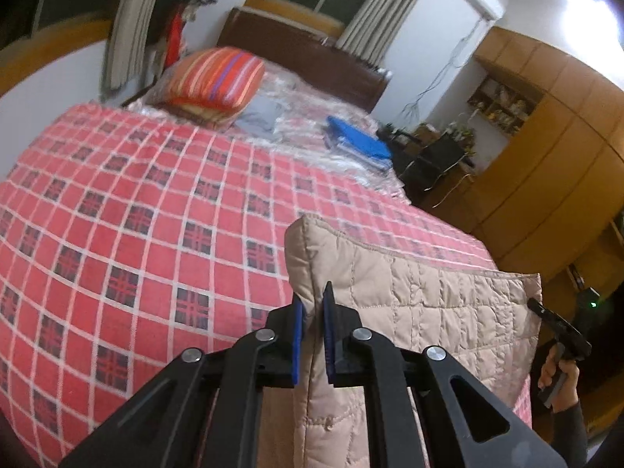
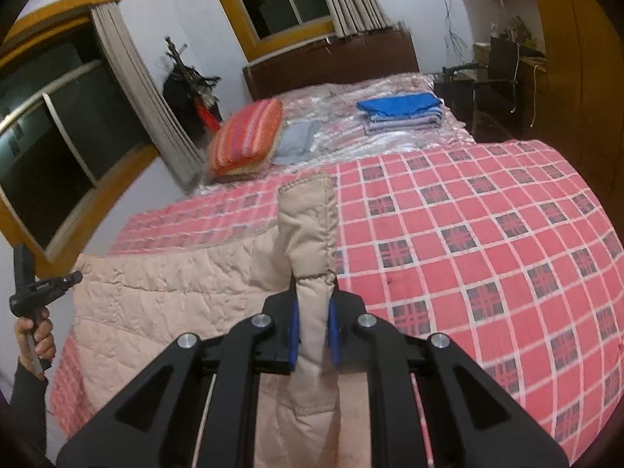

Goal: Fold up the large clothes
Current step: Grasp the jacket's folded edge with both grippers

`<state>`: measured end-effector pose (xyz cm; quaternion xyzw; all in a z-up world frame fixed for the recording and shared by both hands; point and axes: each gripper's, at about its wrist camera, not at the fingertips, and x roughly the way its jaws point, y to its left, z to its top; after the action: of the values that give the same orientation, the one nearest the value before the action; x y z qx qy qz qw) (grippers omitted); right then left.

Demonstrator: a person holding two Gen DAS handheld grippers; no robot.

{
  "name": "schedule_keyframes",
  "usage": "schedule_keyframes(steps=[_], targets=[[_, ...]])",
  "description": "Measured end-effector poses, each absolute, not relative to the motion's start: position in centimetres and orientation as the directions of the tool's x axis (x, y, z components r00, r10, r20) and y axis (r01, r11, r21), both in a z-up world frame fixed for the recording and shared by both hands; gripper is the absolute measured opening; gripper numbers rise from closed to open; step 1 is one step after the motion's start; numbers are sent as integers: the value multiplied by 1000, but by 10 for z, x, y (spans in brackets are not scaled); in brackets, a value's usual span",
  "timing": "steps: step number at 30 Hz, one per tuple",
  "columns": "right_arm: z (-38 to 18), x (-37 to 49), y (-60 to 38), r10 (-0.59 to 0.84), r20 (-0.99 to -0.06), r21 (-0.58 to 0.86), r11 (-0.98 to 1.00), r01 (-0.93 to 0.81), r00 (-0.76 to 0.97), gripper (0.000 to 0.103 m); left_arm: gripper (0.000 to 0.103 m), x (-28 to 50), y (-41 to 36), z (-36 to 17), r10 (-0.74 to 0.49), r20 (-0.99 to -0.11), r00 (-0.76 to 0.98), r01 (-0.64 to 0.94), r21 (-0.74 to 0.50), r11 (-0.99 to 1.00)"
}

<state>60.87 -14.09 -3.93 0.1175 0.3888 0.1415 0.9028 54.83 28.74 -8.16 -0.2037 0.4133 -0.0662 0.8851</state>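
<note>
A beige quilted garment (image 1: 429, 304) hangs stretched between both grippers over the near end of the bed. In the left wrist view my left gripper (image 1: 313, 296) is shut on its left top corner, which sticks up between the blue pads. My right gripper (image 1: 538, 308) shows side-on at the far corner, held by a hand (image 1: 557, 378). In the right wrist view my right gripper (image 2: 314, 304) is shut on a bunched fold of the beige quilted garment (image 2: 163, 296). My left gripper (image 2: 76, 276) meets the opposite corner, with a hand (image 2: 37, 335) on its handle.
A red checked bedspread (image 1: 136, 214) covers the bed. Near the dark headboard (image 2: 331, 66) lie a striped pillow (image 2: 245, 136), a grey folded cloth (image 2: 296, 140) and a stack of folded clothes with blue on top (image 2: 401, 111). A wooden wardrobe (image 1: 546, 156) and a chair (image 1: 433, 160) stand on the right.
</note>
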Motion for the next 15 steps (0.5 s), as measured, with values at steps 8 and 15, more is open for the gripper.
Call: schedule_keyframes(steps=[8, 15], targets=[[-107, 659, -136, 326, -758, 322, 940, -109, 565, 11, 8, 587, 308, -160, -314, -778, 544, -162, -465, 871], [-161, 681, -141, 335, -832, 346, 936, -59, 442, 11, 9, 593, 319, -212, -356, -807, 471, -211, -496, 843]])
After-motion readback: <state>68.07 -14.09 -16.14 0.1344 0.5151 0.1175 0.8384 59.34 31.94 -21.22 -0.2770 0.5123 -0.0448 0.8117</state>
